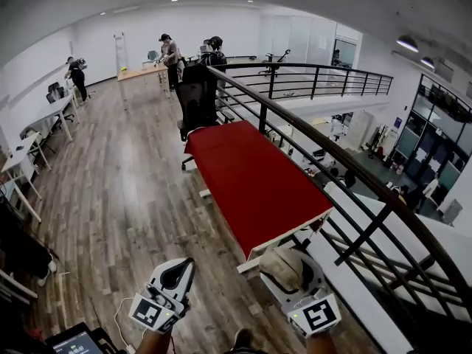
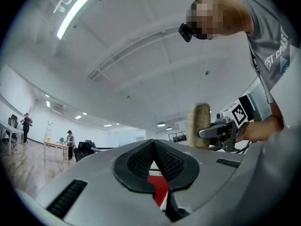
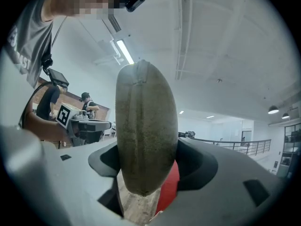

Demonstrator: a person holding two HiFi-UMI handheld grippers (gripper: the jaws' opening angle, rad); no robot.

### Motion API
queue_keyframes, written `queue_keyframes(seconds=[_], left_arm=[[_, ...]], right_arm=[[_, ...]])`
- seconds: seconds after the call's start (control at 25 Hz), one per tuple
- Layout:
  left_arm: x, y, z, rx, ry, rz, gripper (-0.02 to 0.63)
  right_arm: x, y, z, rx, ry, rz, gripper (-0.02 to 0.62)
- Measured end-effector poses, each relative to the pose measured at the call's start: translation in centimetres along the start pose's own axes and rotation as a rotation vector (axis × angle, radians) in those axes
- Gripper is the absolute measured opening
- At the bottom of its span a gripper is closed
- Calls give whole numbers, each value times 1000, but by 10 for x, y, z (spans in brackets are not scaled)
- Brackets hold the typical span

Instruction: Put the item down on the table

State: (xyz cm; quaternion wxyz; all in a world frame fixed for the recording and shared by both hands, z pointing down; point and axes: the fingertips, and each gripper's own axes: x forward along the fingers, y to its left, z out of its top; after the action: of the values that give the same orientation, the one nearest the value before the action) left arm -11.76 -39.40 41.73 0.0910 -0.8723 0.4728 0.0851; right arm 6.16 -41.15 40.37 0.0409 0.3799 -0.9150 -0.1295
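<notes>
A person stands at the near end of a long table (image 1: 251, 175) covered in red, holding a gripper in each hand. The right gripper (image 1: 296, 277) is clamped on the item (image 3: 146, 126), a tan, flattened oval held on edge between the pads, in the air just short of the table's near corner. The left gripper (image 1: 175, 275) has its jaws closed together on nothing and hangs over the wooden floor (image 1: 125, 198). The main risk seems to be letting go too soon: the item is not yet above the red top, so it would probably drop to the floor. Set down on its narrow edge, it could tip or roll. A black railing (image 1: 332, 153) with open gaps runs close along the table's right side, above a lower level.
</notes>
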Motion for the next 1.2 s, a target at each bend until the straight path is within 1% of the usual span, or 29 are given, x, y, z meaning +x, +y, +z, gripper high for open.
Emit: queue_keyframes(seconds=[0.08,0.2,0.4,0.52,0.68,0.76,0.88,0.96,1.08,1.2], left_arm=[[25,16,-5,3,-15,-1,0],[52,38,-20,2,15,18,0],[89,64,-29,20,6,30,0],[105,80,-41,18,25,35,0],[128,120,-50,12,24,33,0],[142,144,-58,9,27,15,0],[162,190,-68,-7,28,-10,0],[176,222,-70,-7,21,-35,0],[192,276,-68,-6,4,-55,0],[206,331,-72,-10,11,-75,0]], right_arm=[[24,-21,-5,-4,-3,5,282],[52,-46,-10,-4,-13,16,282],[90,-77,-20,-16,-20,35,282],[112,-90,-30,-4,-16,46,282],[155,-102,-39,7,3,53,282],[181,-110,-42,7,5,35,282],[226,-121,-43,-3,4,-4,282],[255,-124,-43,7,10,-29,282],[307,-125,-41,12,12,-53,282],[364,-127,-37,14,14,-71,282]])
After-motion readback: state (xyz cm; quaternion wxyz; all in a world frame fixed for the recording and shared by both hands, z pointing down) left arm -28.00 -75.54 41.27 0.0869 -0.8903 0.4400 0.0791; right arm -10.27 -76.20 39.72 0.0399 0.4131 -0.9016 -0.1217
